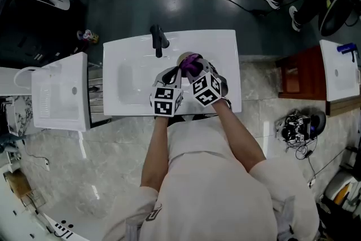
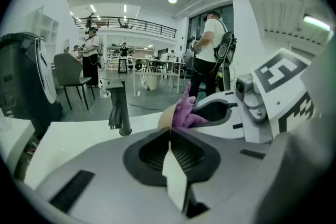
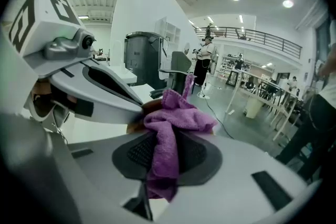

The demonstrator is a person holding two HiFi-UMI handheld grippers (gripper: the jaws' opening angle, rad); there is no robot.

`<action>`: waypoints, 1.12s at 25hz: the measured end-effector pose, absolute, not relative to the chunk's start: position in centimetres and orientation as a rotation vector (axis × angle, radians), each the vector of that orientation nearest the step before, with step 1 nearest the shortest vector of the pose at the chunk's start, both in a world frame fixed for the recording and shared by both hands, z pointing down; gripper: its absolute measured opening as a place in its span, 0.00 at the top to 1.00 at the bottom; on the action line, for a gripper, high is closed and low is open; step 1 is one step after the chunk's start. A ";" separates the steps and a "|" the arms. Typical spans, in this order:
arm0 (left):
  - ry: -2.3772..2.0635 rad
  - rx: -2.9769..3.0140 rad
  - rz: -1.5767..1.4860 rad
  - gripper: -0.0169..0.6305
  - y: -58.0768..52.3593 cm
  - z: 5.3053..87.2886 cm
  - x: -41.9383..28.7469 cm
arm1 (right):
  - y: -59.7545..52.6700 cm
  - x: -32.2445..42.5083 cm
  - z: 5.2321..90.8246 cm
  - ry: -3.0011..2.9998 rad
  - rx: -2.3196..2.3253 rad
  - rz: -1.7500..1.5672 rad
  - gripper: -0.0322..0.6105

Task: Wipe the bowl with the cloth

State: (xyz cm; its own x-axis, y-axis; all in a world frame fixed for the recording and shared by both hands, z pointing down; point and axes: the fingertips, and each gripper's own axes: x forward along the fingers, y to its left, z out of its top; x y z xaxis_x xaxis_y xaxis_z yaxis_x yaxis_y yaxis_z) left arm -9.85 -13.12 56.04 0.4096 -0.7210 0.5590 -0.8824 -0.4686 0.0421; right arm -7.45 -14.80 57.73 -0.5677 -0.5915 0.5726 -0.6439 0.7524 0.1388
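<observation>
A tan bowl [image 1: 184, 57] is held tilted over the white basin [image 1: 130, 84], just right of the tap. My left gripper [image 1: 172, 77] is shut on the bowl's thin rim [image 2: 171, 162], which shows as a pale sliver between the pads. My right gripper [image 1: 197, 69] is shut on a purple cloth [image 3: 169, 136]. The bunched cloth [image 1: 192, 63] presses against the bowl's inside [image 3: 151, 107]. In the left gripper view the cloth [image 2: 187, 113] pokes up behind the bowl's edge [image 2: 166, 119], with the right gripper [image 2: 226, 110] close beside it. Most of the bowl is hidden by the grippers.
A black tap [image 1: 158, 40] stands at the basin's back edge, just left of the bowl. A second white sink unit [image 1: 61, 91] stands to the left, and a wooden cabinet [image 1: 299, 73] to the right. Cables [image 1: 296, 127] lie on the floor. People stand in the background [image 2: 210, 55].
</observation>
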 end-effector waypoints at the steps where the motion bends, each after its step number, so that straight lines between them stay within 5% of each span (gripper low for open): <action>1: -1.391 2.340 0.682 0.95 -13.1 56.0 -9.9 | -14.9 -7.3 57.7 -2.335 0.936 0.115 0.81; 28: -1.477 2.270 0.615 0.95 -13.1 55.9 -12.2 | -10.2 -10.7 60.0 -2.350 0.457 0.093 0.81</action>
State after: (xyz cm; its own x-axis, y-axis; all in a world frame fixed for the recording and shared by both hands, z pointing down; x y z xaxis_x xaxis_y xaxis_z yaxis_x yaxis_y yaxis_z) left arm -12.21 -13.13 55.92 0.3578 -0.7619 0.5399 -0.9199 -0.3869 0.0637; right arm -10.67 -10.15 59.98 -0.6717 -0.2979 0.6783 -0.3507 0.9344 0.0630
